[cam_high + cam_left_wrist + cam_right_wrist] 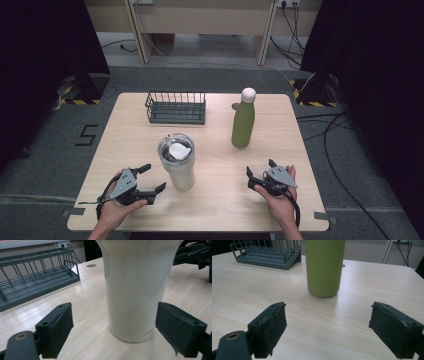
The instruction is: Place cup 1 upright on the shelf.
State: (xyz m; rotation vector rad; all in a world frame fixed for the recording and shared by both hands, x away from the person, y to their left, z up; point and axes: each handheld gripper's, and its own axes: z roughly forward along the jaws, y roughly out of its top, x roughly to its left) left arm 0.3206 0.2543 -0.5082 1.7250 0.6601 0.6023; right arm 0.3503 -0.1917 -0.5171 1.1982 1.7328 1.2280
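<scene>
A cream tumbler with a clear lid stands near the front middle of the wooden table. My left gripper is open just to its left. In the left gripper view the tumbler rises close ahead, its base partly between the spread jaws of that gripper, and touches neither pad. A green bottle with a white cap stands upright right of centre. My right gripper is open in front of it. In the right gripper view the bottle stands well beyond that gripper.
A dark wire rack sits at the back of the table, also seen as the rack and the rack. The right gripper appears far off past the tumbler. Black curtains and floor cables surround the table.
</scene>
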